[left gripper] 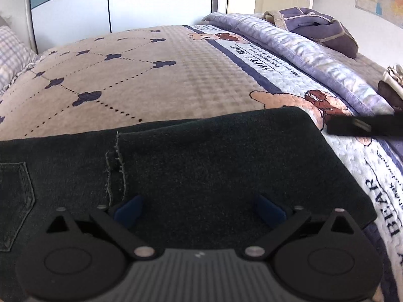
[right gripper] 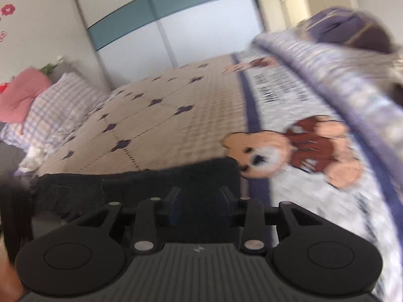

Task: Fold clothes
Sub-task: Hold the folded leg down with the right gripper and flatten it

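— One garment matters: dark jeans (left gripper: 191, 166), folded into a broad flat block of near-black denim, a back pocket showing at the left and a frayed pale seam running down beside it.

— Where are they?

— On the bed's beige blanket (left gripper: 156, 80), at the near edge, directly under both grippers.

— Which way do they run?

— Long axis goes left to right across the left wrist view; the far folded edge is straight, with a squared corner at the right beside the printed bear (left gripper: 325, 103).

— And the grippers?

— Left gripper (left gripper: 199, 209) hovers over the denim with its blue pads spread wide, nothing between them. Right gripper (right gripper: 199, 196) has its fingers partly apart above the same cloth, not pinching it; that view is blurred.

— Anything nearby?

— A lilac quilt (left gripper: 302, 47) rolled along the right side, a purple bag (left gripper: 320, 27) on top of it farther back, a checked pillow (right gripper: 58, 105) and pink cushion (right gripper: 22, 93) at the left. Nothing lies on the jeans.
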{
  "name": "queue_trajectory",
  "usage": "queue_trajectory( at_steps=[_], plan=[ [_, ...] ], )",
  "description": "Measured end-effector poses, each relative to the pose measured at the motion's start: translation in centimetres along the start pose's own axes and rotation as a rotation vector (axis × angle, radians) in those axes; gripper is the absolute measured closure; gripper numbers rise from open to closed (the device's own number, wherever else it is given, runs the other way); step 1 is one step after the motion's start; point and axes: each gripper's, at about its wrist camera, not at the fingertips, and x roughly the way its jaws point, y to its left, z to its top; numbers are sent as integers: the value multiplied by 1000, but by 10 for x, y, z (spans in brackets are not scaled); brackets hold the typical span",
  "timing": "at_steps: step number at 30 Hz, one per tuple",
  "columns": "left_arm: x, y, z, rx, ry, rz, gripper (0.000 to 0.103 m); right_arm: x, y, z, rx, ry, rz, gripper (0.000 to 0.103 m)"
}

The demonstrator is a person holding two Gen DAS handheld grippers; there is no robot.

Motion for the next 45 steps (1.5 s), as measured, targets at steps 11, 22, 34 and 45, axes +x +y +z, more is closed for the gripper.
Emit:
queue_trajectory(
  at_steps=[11, 22, 34, 45],
  plan=[
    [0, 4, -5, 40, -29, -19, 1, 84, -24, 18, -142, 154, -4, 87],
    [0, 9, -3, 45, -13, -60, 1, 25, -2, -22, -261, 200, -70, 80],
    [-7, 19, 10, -34, -18, -108, 2, -8, -12, -45, -165, 169, -47, 78],
    [21, 22, 21, -71, -7, -12, 0, -15, -72, -52, 380, 128, 87, 32]
  ],
)
